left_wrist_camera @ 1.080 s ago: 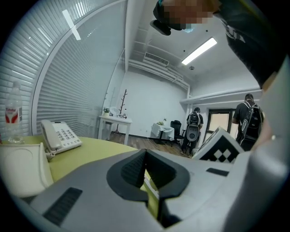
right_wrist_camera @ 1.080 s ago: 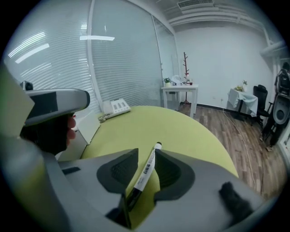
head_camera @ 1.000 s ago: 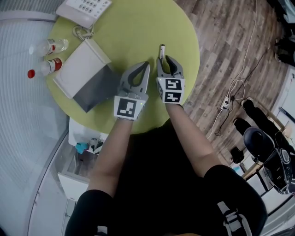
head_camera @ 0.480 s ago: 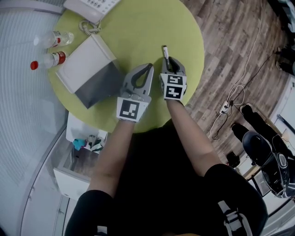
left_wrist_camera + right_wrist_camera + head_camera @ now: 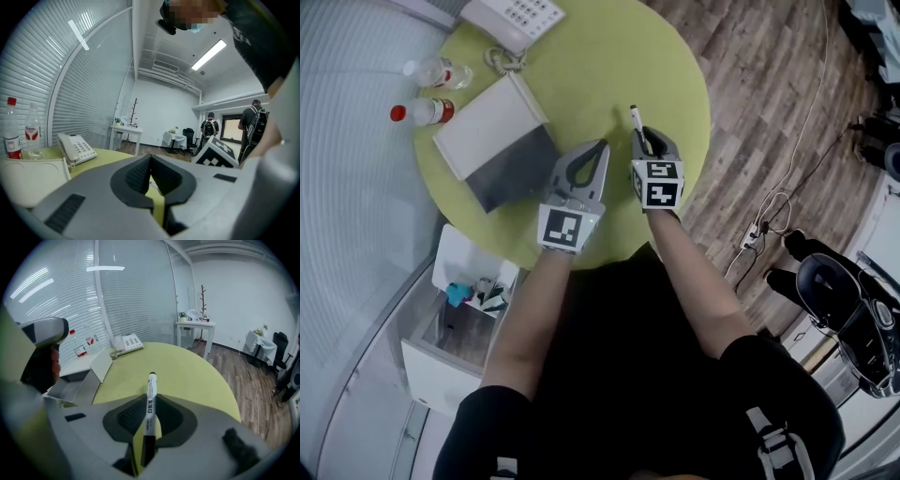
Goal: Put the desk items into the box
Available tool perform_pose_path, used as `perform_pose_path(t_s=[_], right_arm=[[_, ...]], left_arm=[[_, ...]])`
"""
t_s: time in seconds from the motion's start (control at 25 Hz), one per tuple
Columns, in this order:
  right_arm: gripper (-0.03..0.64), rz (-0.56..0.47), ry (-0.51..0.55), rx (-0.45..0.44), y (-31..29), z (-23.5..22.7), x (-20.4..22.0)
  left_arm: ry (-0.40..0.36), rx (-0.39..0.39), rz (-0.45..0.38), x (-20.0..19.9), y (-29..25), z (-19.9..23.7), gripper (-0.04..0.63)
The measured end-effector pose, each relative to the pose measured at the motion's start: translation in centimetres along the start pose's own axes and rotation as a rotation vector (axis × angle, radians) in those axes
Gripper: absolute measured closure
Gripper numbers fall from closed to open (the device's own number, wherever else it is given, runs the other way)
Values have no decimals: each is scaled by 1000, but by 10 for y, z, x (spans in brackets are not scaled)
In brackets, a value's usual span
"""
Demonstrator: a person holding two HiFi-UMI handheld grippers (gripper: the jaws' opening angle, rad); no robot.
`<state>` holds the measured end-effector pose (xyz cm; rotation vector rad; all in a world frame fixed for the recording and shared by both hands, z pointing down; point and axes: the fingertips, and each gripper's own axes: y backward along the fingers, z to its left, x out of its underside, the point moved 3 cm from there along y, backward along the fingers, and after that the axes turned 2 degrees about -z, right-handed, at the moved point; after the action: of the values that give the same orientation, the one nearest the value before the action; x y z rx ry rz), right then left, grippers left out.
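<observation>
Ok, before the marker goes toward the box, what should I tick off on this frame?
1. Grip on marker: ok; the right gripper jaws have just been closing and now clamp it.
2. Marker clear of the table: cannot tell.
3. Open box: ok; lid folded back, grey inside showing.
4. Empty left gripper: ok; jaws together on nothing.
5. Path to box: not ok; in the head view the left gripper sits between the right gripper and the box.
</observation>
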<state>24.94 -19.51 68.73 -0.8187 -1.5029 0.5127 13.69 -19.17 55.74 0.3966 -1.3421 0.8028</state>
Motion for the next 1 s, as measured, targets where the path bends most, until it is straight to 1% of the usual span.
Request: perform_pose_path(t_s=[0.2,0.4,0.6,0.72,1.0], right_arm=[[546,-23,85,-68,27,31,-16],[546,-52,181,-144,56,67,-34],[546,-92,353,-211,76,109,-50],[546,-112,431,-244,83,130,-61],[546,-149,500,-338,100,171,-79]], left_arm=[[6,-25,14,-13,27,2,586],[-7,-67,-21,-35,55,7,586],[-15,-108,-26,-45,89,16,586],[-25,-125,-37,-51,105,20,586],[-37,-197,-62,-62,139,32,586]])
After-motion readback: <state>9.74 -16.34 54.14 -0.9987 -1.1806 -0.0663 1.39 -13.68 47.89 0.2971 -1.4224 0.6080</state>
